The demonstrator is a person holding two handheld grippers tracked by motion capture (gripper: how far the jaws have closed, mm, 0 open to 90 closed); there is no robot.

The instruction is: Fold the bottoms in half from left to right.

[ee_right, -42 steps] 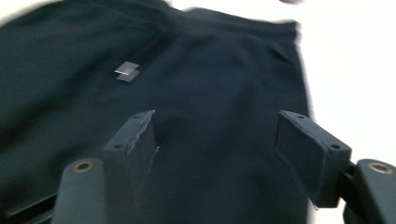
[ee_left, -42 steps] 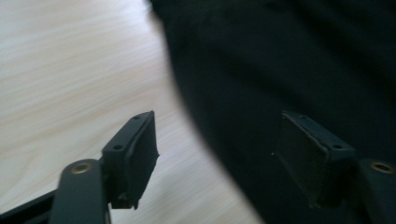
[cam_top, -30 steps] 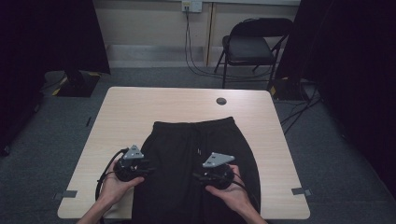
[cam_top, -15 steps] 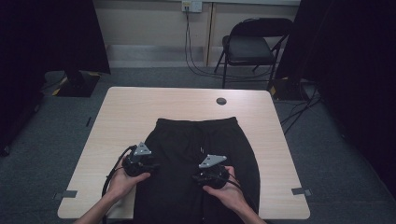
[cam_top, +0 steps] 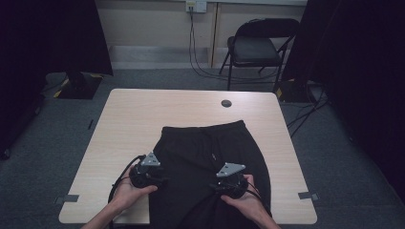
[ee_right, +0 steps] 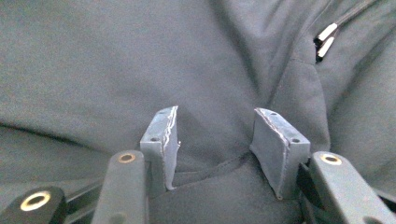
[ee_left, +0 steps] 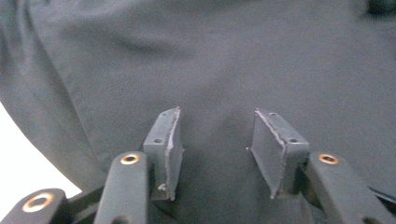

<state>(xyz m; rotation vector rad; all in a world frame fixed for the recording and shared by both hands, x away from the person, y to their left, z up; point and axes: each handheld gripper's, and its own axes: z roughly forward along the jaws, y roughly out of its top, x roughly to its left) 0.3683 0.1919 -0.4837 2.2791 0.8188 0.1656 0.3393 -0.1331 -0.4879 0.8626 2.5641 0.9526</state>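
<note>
A pair of black shorts (cam_top: 210, 162) lies flat on the tabletop (cam_top: 143, 119), its waistband on the side away from the person and its legs running off the near edge.

The left claw (cam_top: 162, 180) sits at the shorts' left side edge, held in the person's left hand (cam_top: 126, 193). In the left gripper view its pads (ee_left: 168, 144) stand apart over smooth cloth with nothing pinched between them; the jaws have just been opening. To this claw's left the fabric edge runs close by, and beyond it lies bare pale tabletop.

The right claw (cam_top: 217, 187), in the right hand (cam_top: 246, 200), rests over the middle of the shorts, near the left claw but apart from it. Its pads (ee_right: 163, 140) also stand apart, and the jaws have just been opening; a fold edge of the cloth lies low between them, not pressed. Ahead and to its right lie the drawstring tips (ee_right: 325, 41).

Past the waistband, ahead of both claws, the tabletop is open up to a small round grommet (cam_top: 226, 103).
</note>
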